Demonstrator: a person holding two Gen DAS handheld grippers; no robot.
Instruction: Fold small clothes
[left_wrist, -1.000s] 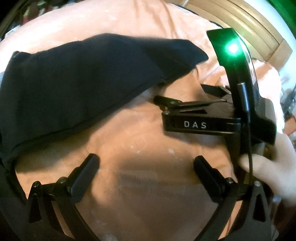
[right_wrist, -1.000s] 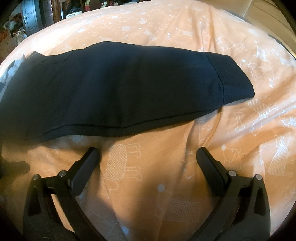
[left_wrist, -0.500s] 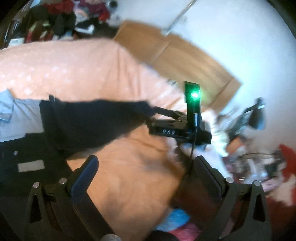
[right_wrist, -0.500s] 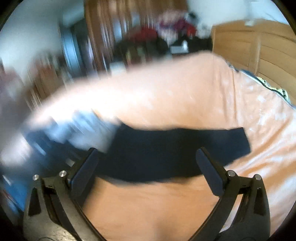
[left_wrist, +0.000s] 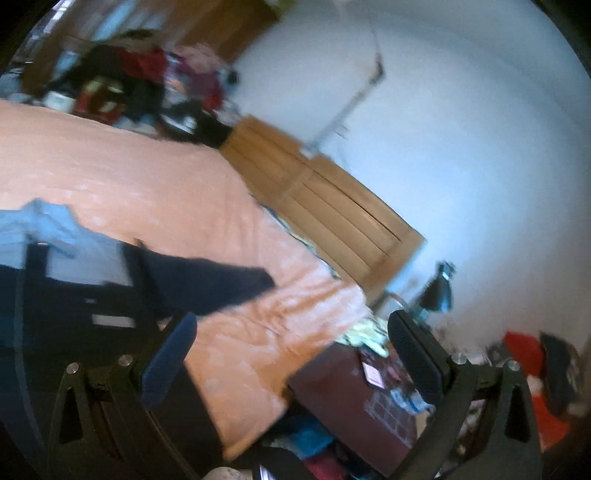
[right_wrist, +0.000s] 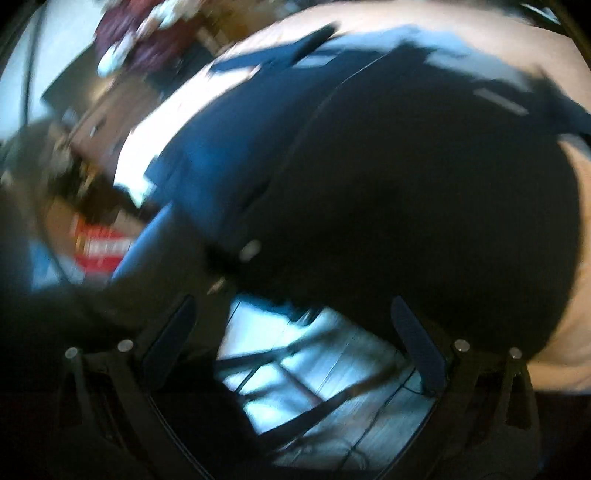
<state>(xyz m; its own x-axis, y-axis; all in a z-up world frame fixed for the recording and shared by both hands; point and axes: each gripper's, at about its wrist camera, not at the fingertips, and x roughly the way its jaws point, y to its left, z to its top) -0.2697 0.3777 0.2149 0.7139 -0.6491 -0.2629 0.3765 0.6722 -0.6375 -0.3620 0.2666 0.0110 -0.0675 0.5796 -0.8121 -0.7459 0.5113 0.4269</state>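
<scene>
Though blurred, dark garment (left_wrist: 207, 284) beyond left gripper (left_wrist: 291, 354)

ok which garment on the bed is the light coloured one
The pale blue garment at the left edge; the folded dark garment beside it is navy-black.

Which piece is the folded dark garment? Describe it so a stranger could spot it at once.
Start from the bed's peach sheet in the left wrist view. The folded dark garment is a long navy strip lying flat on it, its end pointing toward the wooden headboard. The pale blue clothes beside it are crumpled.
</scene>
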